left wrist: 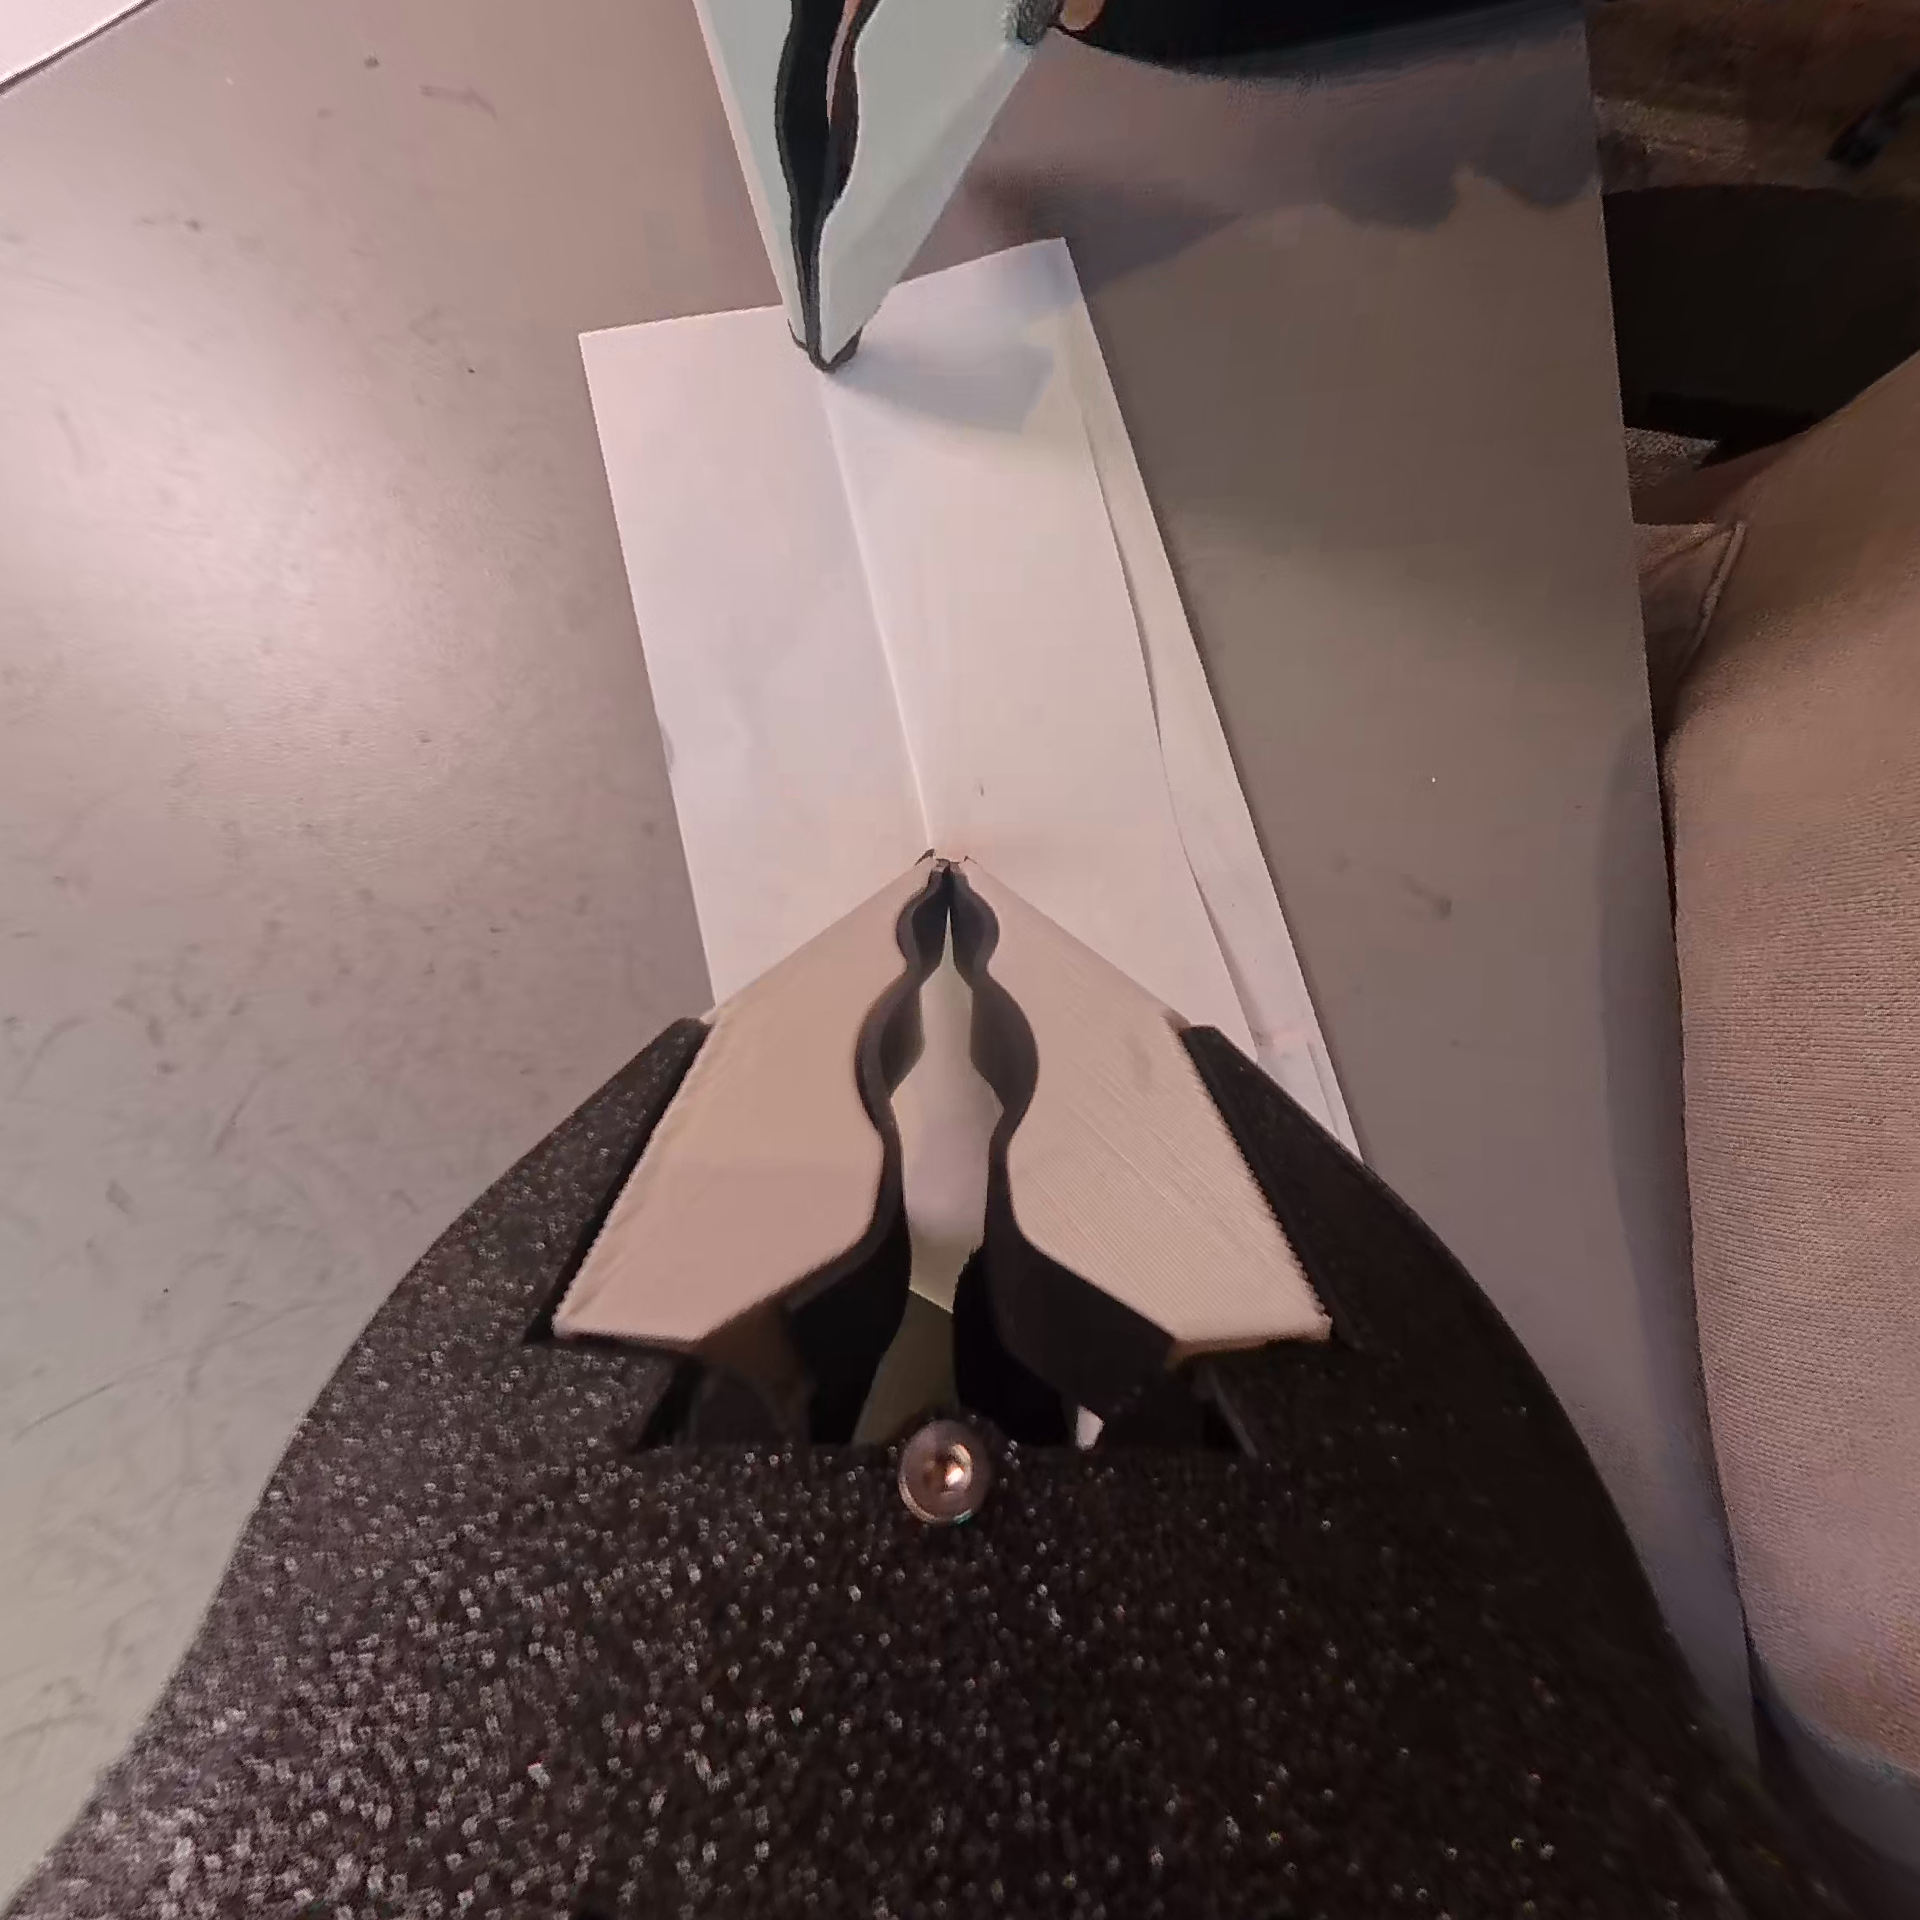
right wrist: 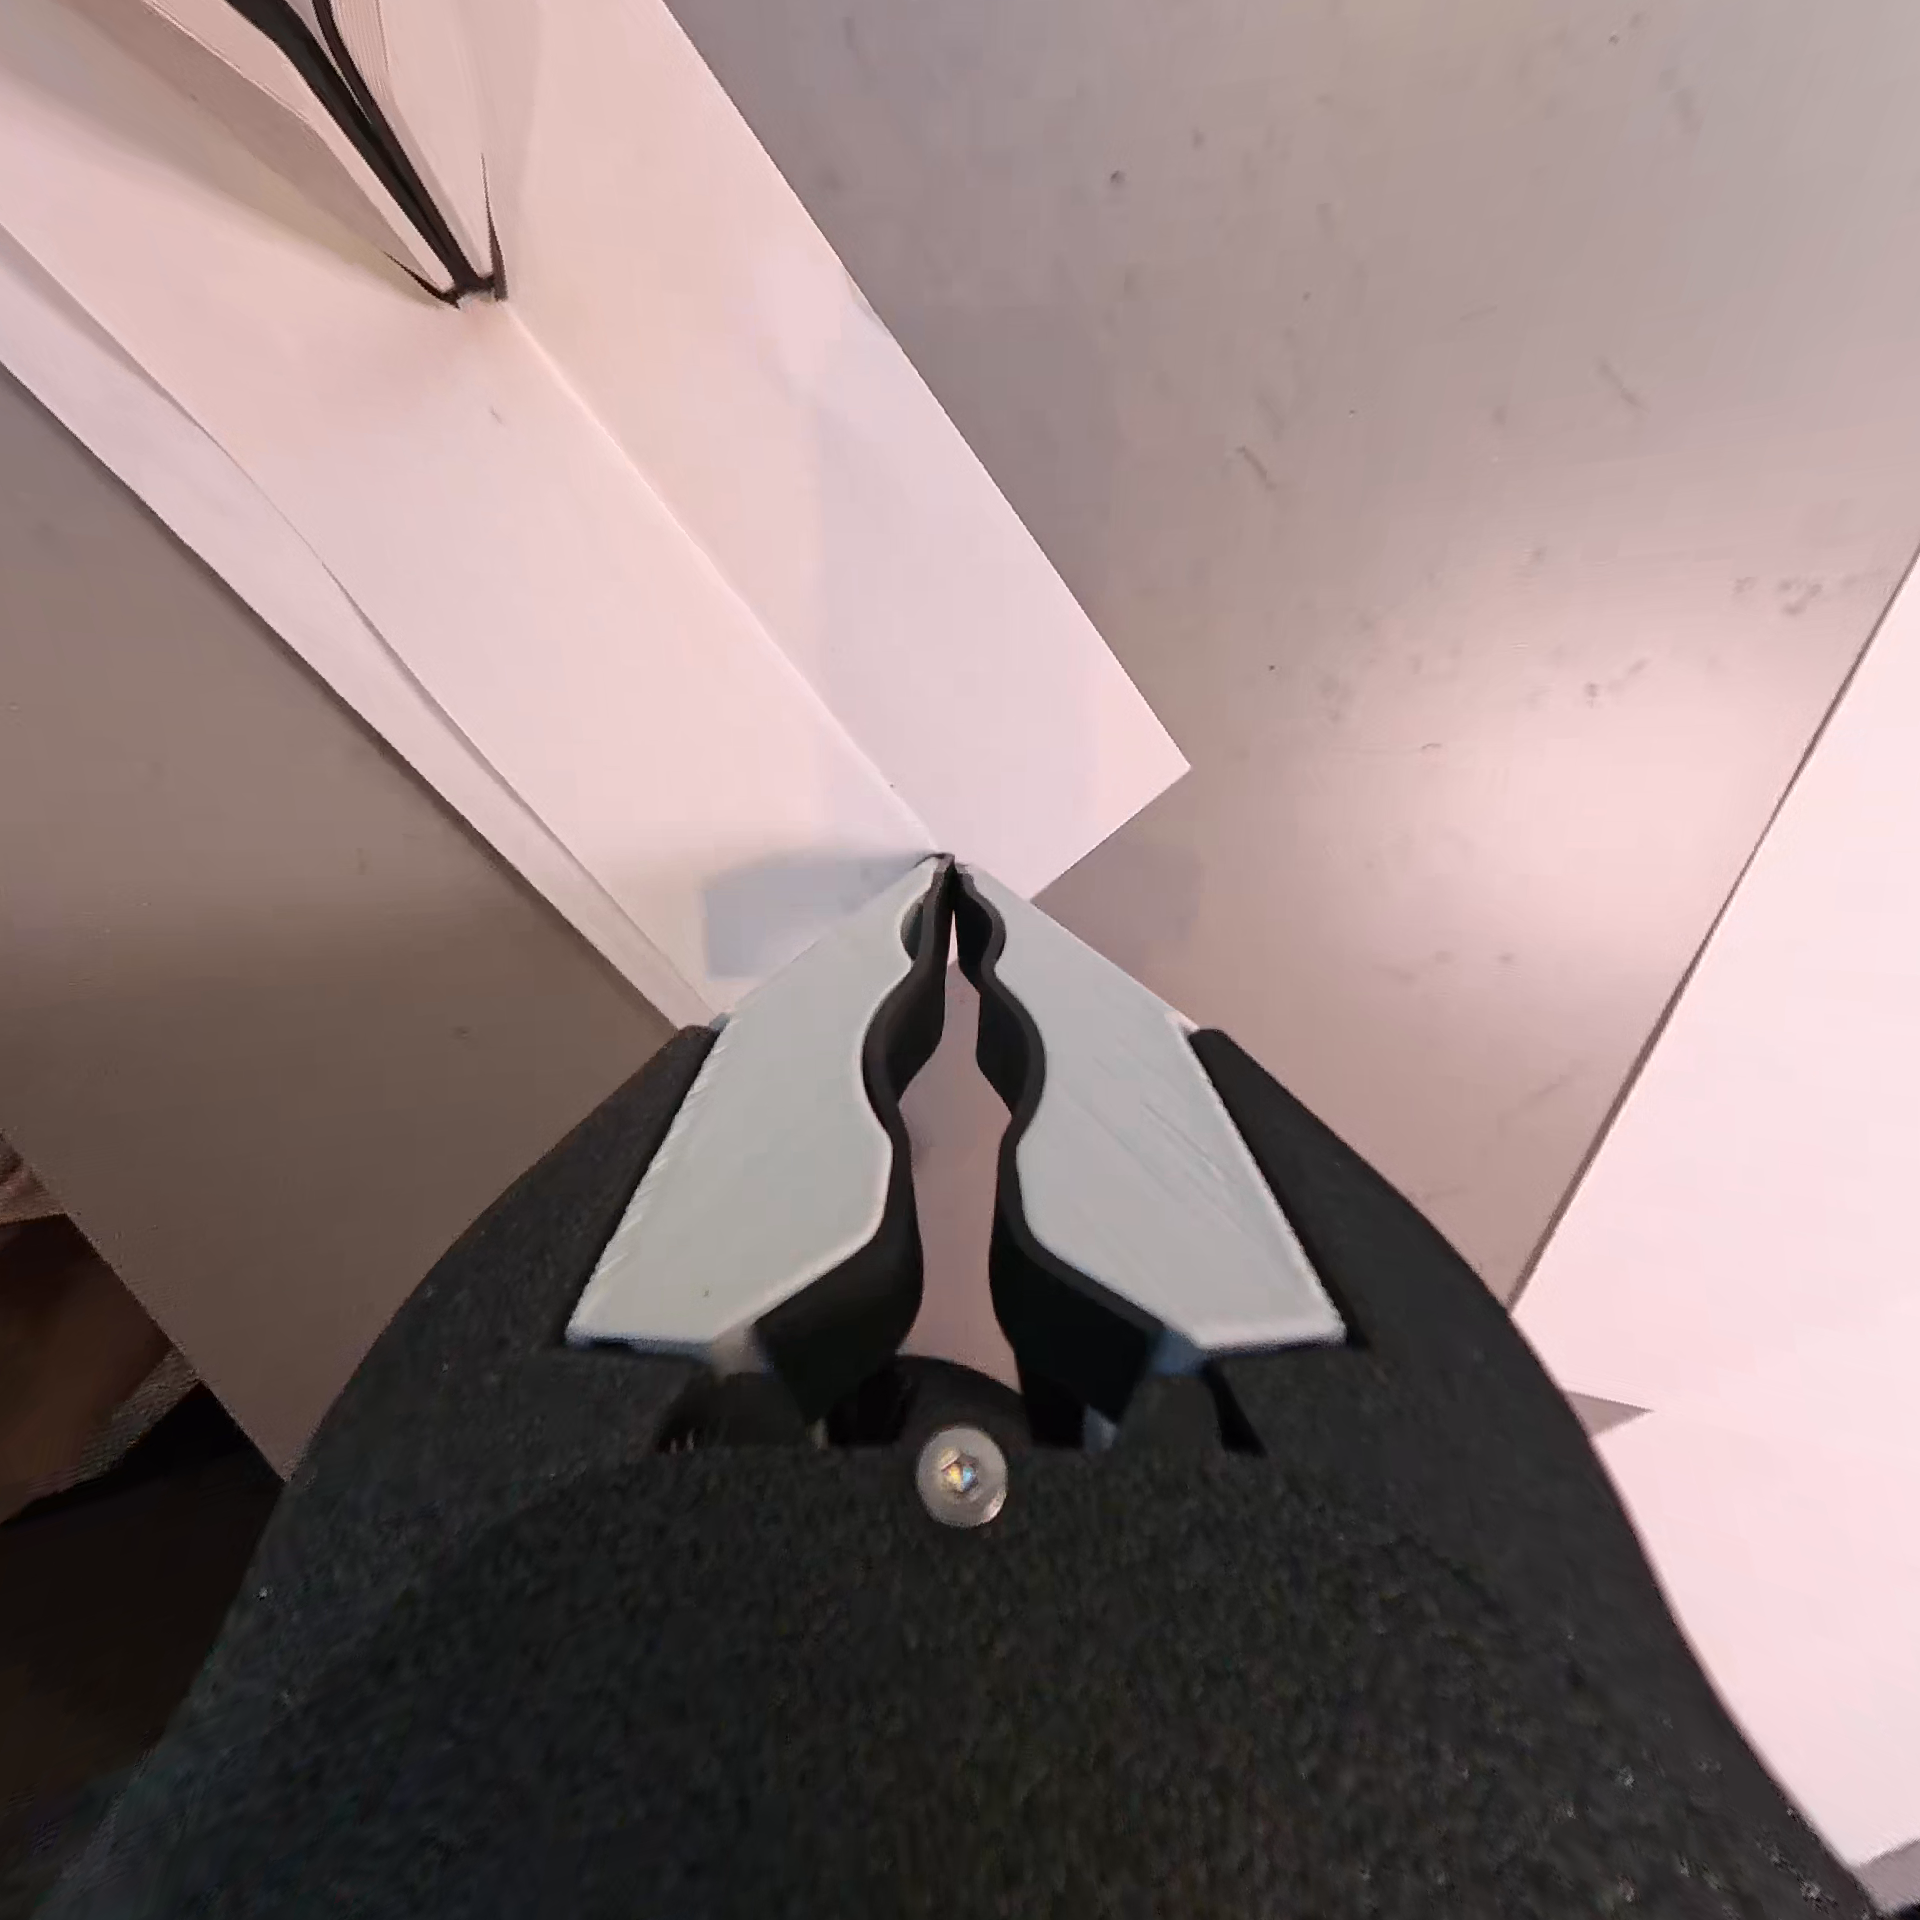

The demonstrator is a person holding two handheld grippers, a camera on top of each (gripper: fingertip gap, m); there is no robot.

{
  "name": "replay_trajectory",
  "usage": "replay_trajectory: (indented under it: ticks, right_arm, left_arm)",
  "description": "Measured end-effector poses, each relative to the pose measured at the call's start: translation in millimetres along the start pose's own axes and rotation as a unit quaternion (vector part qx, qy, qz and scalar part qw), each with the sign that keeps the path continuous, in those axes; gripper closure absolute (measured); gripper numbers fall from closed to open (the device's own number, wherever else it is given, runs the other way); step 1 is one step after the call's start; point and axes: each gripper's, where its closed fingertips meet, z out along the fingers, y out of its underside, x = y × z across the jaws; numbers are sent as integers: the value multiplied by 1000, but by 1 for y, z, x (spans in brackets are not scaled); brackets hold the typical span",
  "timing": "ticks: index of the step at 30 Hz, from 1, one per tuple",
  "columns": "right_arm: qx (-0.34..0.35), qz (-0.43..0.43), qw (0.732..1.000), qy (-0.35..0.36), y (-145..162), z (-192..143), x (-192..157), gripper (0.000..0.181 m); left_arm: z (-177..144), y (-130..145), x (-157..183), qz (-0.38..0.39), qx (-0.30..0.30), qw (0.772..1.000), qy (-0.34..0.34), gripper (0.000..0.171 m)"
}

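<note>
L gripper (left wrist: 943, 862): fingers closed tip to tip, tips pressed on the near end of the center crease of a folded white paper sheet (left wrist: 748, 582). They look to press, not pinch; can't tell if any paper is caught between them. R gripper (right wrist: 943, 860): fingers also closed, tips down on the opposite end of the same crease.

In L wrist view the sheet lies on the grey tabletop (left wrist: 260, 623), running from 6 toward 12 o'clock, R gripper at 12. In R wrist view the L gripper sits at 10 o'clock. Another white sheet lies at 3–4 o'clock there, apart from the folded one.

Handling, my read: paper is light, thin, floppy, slides easily on the smooth top and creases permanently. Layers at its 3 o'clock edge fan out slightly, so they may shift. Best hold: pin at crease ends, or nip a free edge or corner.
</note>
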Motion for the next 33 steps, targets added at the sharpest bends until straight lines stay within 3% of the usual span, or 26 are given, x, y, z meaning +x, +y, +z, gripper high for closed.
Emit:
replay_trajectory:
  ticks: [12, 14, 16, 18, 20, 22, 27, 33]
  right_arm:
    - [29, 50, 998, -20, 6, -1, 6, 181]
    - [60, 22, 998, -8, 2, -3, 5, 181]
    - [145, -14, 989, -6, -19, -19, -1, 181]
    - [174, -25, 984, -25, -29, -35, -8, 159]
    - [146, -38, 988, -43, -23, -33, -14, 141]
    - [138, -63, 987, -49, -18, -26, -22, 136]
    - [151, -100, 983, -37, -23, -9, -34, 138]
    - [220, -131, 967, -16, -70, -32, -18, 133]
  left_arm:
    - [0, 0, 0, -1, 0, 1000, 1, 171]
    - [-1, 0, 0, 3, 3, 1000, 2, 171]
    - [-3, -2, 0, 1, 5, 1000, 17, 171]
    - [-15, -11, -5, -18, 24, 999, 30, 171]
    - [-37, -24, -16, -44, 50, 997, 27, 160]
    - [-62, -24, -28, -70, 63, 995, 10, 153]
    - [-97, 16, -30, -174, 83, 981, -18, 142]
    - [-136, 72, -38, -290, 110, 942, -130, 139]
